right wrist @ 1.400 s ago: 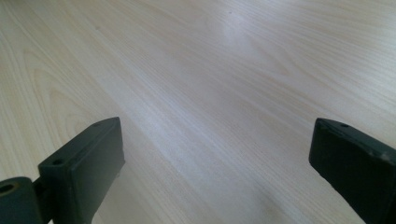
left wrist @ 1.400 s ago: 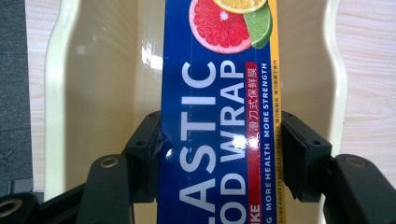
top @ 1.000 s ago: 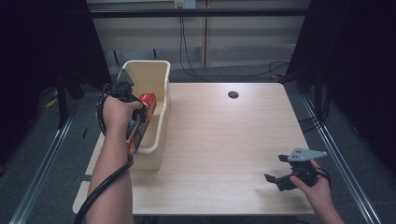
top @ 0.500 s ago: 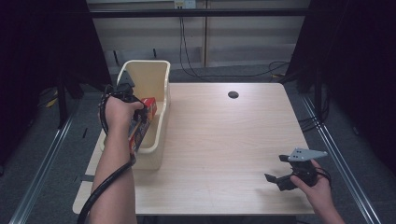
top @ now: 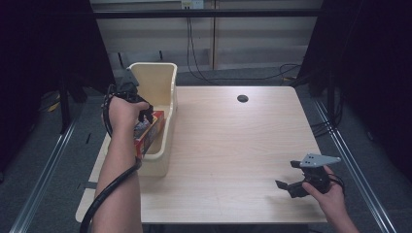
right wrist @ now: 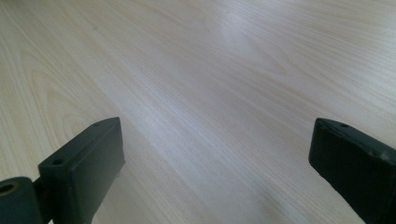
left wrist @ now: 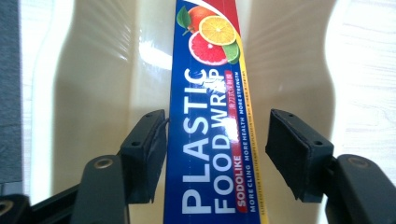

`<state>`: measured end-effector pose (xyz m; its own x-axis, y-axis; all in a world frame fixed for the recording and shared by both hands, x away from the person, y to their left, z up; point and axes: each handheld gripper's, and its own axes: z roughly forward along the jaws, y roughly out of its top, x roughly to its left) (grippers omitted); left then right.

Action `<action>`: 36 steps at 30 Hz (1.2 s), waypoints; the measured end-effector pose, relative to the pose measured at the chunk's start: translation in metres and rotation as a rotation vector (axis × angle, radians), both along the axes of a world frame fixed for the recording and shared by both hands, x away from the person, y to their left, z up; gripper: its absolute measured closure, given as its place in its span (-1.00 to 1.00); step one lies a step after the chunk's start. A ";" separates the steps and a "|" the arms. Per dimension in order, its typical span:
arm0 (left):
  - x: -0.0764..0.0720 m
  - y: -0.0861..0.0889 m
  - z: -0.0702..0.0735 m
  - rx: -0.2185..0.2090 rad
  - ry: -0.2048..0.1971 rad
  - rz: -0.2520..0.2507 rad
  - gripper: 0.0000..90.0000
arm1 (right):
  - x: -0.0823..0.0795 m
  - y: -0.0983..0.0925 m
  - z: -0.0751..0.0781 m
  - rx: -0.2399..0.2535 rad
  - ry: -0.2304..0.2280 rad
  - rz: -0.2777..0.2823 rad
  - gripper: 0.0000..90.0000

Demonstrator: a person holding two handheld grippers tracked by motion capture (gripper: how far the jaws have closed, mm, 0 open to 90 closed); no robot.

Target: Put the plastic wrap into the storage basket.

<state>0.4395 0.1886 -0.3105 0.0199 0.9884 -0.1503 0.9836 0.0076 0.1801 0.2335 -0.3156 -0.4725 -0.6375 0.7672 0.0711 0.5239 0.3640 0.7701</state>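
Plastic wrap box (left wrist: 210,126): long blue box with citrus fruit printed at its far end, lying lengthwise in the bin; red edge visible from above (top: 151,130).
Box position: inside the bin at about 9 o'clock on the table, running along the bin's length.
Bin (top: 167,85): cream plastic, long and narrow, standing on the table's left side from about 9 toward 11 o'clock.
Left gripper (left wrist: 212,154): lowered into the bin, jaws spread, one on each side of the box; left jaw right beside the box edge, right jaw clear of it with a gap.
Left hand (top: 122,110): over the bin's near half, cable trailing down the forearm.
Right gripper (top: 290,179): at about 4 o'clock near the table's front edge, jaws spread wide over bare wood, nothing between them.
Right hand (top: 331,193): behind that gripper at the table's front right corner.
Table (top: 233,145): pale wood, with a dark round hole (top: 242,98) at about 12 o'clock.
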 end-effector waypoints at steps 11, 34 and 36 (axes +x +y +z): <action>-0.004 -0.016 0.022 -0.030 -0.063 -0.036 -0.27 | 0.001 0.002 0.000 -0.004 0.000 0.005 -0.93; -0.016 -0.051 0.036 -0.120 -0.150 -0.191 -0.47 | -0.003 -0.002 0.002 -0.004 -0.010 -0.006 -0.93; -0.017 -0.057 0.035 -0.134 -0.162 -0.219 -0.48 | -0.004 -0.002 0.002 -0.005 -0.008 -0.006 -0.93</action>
